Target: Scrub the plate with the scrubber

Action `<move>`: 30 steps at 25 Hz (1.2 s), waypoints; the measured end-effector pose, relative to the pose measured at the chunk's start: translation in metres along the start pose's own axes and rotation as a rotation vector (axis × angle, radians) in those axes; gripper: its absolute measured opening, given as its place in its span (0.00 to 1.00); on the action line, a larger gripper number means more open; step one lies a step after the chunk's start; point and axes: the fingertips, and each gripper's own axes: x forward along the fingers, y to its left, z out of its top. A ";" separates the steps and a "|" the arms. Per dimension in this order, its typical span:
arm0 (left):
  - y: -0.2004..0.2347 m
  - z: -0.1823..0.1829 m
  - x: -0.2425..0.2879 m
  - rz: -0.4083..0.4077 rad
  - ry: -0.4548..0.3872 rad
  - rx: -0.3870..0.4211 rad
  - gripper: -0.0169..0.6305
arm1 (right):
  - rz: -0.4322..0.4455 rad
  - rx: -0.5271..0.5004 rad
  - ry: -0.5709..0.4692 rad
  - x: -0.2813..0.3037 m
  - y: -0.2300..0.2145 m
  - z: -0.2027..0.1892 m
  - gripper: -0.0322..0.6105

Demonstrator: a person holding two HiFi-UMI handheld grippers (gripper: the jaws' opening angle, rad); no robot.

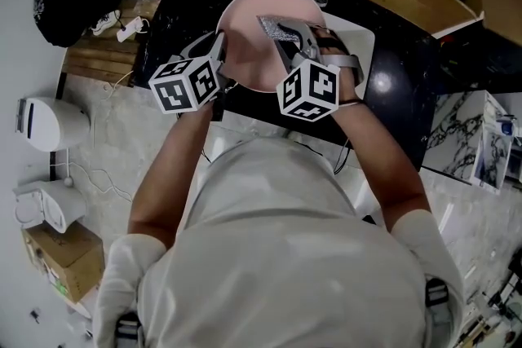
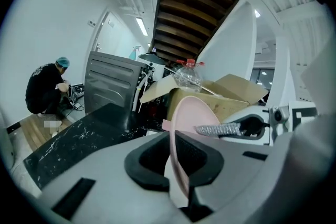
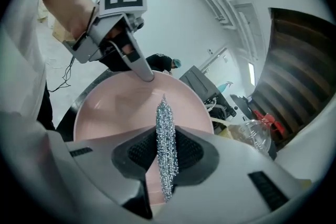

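Holding the pink plate [image 2: 195, 113] tilted up, our left gripper [image 2: 176, 165] pinches its jaws narrow on the thin rim. We judge it stiff, light and slick, so the rim suits. The jaws of our right gripper [image 3: 165, 157] clamp the soft, springy steel scrubber [image 3: 166, 134], which juts ahead of them toward the plate's face.

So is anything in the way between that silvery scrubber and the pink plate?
Nothing visible. The right hand-held gripper holds the scrubber directly over the bare face of the plate. The left hand-held gripper only pinches the rim, off to one side of the scrubber.
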 end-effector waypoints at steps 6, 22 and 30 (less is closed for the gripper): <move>0.012 0.007 0.001 0.016 -0.015 -0.032 0.07 | 0.091 0.033 0.007 -0.004 0.045 -0.010 0.17; 0.012 -0.003 0.007 0.017 0.016 -0.011 0.05 | 0.031 0.090 -0.043 -0.016 0.004 0.002 0.17; -0.001 -0.015 0.009 -0.007 0.053 0.027 0.06 | -0.062 0.033 -0.037 0.002 -0.044 0.007 0.17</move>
